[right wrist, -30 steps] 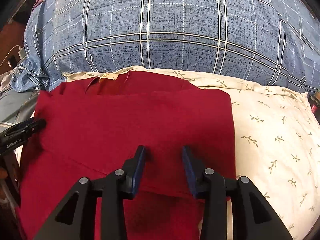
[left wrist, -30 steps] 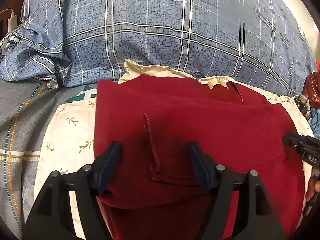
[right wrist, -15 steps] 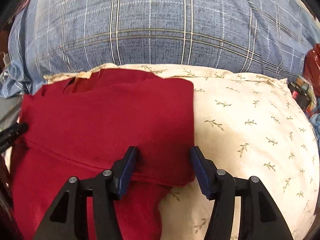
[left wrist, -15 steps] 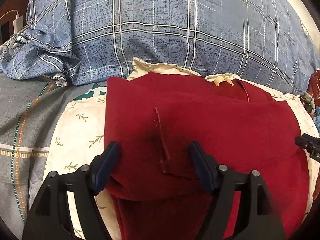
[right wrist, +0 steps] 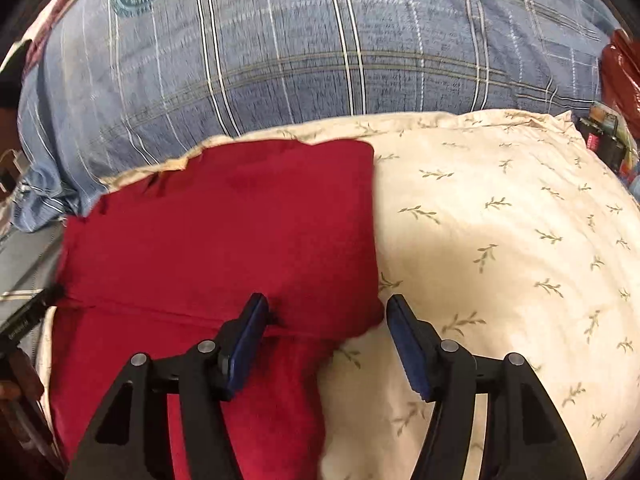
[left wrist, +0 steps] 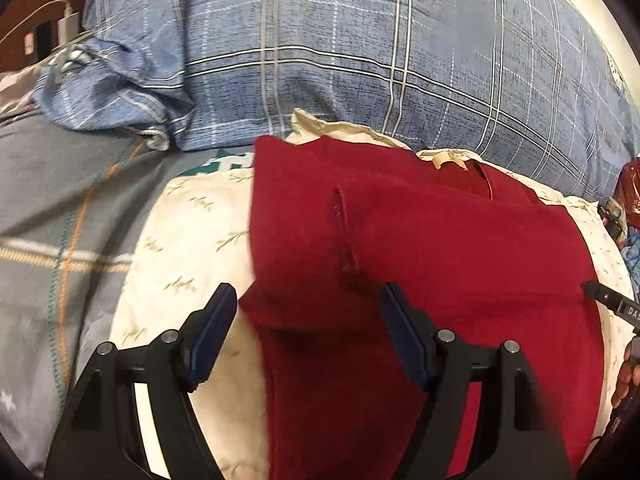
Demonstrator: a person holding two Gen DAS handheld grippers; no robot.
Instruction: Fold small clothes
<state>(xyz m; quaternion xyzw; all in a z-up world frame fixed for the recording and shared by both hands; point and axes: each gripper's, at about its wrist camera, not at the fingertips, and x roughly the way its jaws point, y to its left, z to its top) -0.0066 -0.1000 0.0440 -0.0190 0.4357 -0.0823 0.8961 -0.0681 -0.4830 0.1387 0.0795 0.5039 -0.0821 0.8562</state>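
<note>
Red folded garment lies on a cream pillow. Left gripper and right gripper both have wide jaws, holding nothing.

Left tongs spread wide over near-left corner of folded red garment on floral pillow.

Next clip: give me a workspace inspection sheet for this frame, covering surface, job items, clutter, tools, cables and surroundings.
Surface: cream leaf-print pillow on a grey bedsheet.
Job's things: red garment, partly folded, lying on the pillow; neck label at the far edge.
Clutter: dark red bag and small packets at the right edge.
Grippers: left tool open over the garment's left corner; right tool open over its right corner.
Cables: white charger with cord, far left.
Surroundings: blue plaid pillow behind.
</note>
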